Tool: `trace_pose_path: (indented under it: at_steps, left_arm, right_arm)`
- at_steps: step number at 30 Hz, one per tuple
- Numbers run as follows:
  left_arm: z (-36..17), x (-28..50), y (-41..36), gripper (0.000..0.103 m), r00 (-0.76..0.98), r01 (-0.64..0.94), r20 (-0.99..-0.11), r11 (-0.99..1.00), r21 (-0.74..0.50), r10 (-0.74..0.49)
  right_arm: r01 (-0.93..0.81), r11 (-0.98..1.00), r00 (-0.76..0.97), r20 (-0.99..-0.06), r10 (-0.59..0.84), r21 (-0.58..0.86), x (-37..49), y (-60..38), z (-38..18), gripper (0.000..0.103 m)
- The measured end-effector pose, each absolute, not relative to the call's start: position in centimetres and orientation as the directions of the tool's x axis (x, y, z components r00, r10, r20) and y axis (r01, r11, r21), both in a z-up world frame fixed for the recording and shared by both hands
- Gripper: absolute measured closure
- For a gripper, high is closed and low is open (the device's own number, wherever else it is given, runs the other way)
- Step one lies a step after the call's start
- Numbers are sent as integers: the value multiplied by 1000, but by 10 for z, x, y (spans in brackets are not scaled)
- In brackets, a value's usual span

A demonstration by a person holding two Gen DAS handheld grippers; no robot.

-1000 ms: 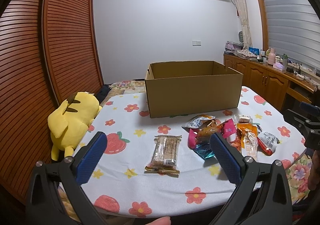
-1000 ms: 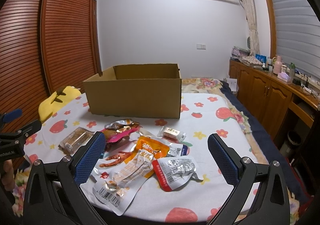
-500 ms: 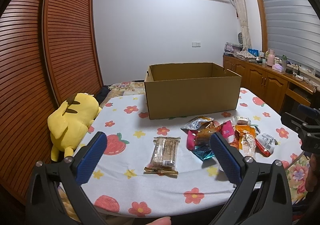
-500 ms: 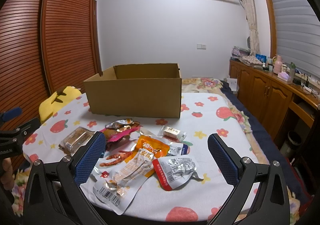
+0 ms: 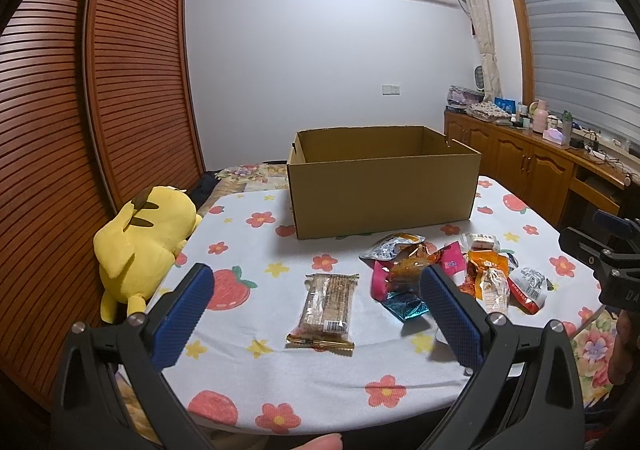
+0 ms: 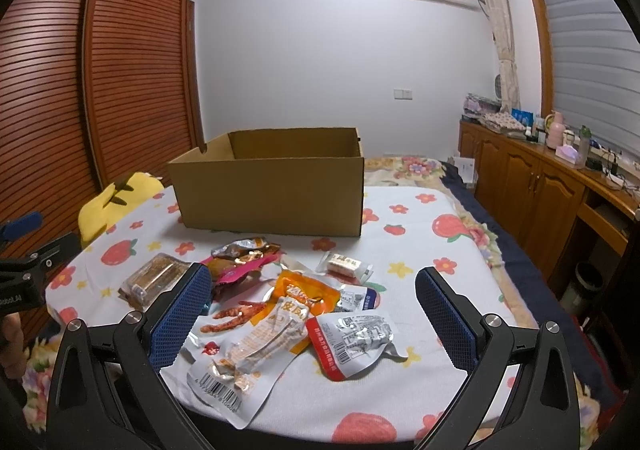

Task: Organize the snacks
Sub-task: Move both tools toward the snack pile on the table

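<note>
Snacks lie ahead of my two spread, empty tools: between my left hand-held gripper (image 5: 316, 302) fingers sits a clear-wrapped brown bar (image 5: 326, 304); my right hand-held gripper (image 6: 312, 312) frames a heap of foil and plastic snack packets (image 6: 288, 314). Beyond them on the flower-printed surface (image 5: 248, 246) stands an open brown cardboard box (image 5: 380, 185).

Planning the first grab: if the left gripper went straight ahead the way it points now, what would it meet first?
Probably the brown snack bar lying alone on the tablecloth, centred between the open left gripper fingers. The cardboard box stands farther behind; depth is uncertain.
</note>
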State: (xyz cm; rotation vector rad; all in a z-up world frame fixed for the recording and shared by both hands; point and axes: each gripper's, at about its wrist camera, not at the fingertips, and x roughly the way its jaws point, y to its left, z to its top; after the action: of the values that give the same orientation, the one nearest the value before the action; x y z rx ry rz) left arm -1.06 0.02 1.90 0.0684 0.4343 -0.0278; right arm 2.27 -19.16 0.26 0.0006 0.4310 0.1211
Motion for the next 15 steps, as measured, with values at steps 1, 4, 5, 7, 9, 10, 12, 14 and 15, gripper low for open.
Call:
trace_pose_path:
  at_steps: [1,4,5,7,9,10,12,14,15]
  left_arm:
    - [19,-11,0,0,907,42,-422,997,60,-13]
    - [17,-9,1,0,903,43,-429,998,54,-15]
    - [15,-8,2,0,901,43,-433,998,53,-16]
    - [12,-6,2,0,899,42,-439,998,52,-15]
    - [9,-5,2,0,896,41,-444,998,51,-14]
    - [8,-4,2,0,894,41,-447,998,51,-14]
    - [6,-3,3,0,892,43,-451,998,49,-16]
    - [3,-2,3,0,891,43,-454,998,48,-16]
    - [2,-1,3,0,890,44,-457,998,47,-17]
  right_arm:
    - [-117,993,901,-417,118,28,23,-192,3,0]
    - [-116,993,901,-418,117,27,23,-192,2,0]
    - [-117,993,900,-419,117,26,23,-191,2,0]
    - [-118,993,899,-422,118,28,21,-191,1,0]
    - [-119,992,895,-429,122,34,22,-191,-1,0]
    - [-119,992,894,-431,123,34,20,-191,-5,0]
    - [-117,993,892,-437,120,34,22,-192,-7,0]
    - [-116,992,889,-442,121,39,23,-193,-9,0]
    - [-115,993,888,-444,120,39,24,-194,-10,0]
